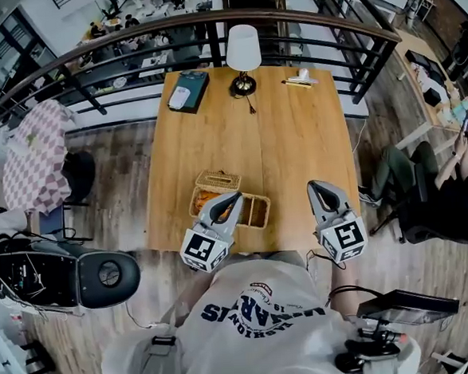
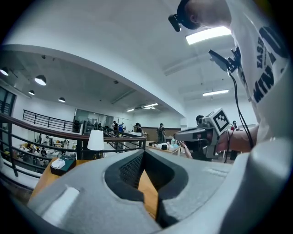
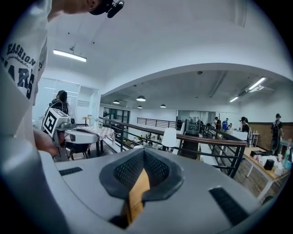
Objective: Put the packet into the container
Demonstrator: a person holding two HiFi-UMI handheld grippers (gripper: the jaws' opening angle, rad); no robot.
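Note:
A woven container [image 1: 256, 213] with compartments stands near the front edge of the wooden table [image 1: 287, 146]. Something orange, perhaps the packet [image 1: 204, 197], lies in its left compartment, beside a woven piece [image 1: 218, 180]. My left gripper [image 1: 236, 196] hovers over the container's front and hides part of it. Its jaws meet at the tips with nothing between them [image 2: 143, 151]. My right gripper [image 1: 312, 185] hangs over bare table to the right of the container, shut and empty [image 3: 143, 151]. Both grippers point roughly level, away from me.
At the table's far end stand a white lamp [image 1: 243, 55], a dark box [image 1: 189, 89] with a white item on it and a small white object [image 1: 300, 78]. A railing [image 1: 89, 60] runs behind. A person [image 1: 426, 197] sits to the right.

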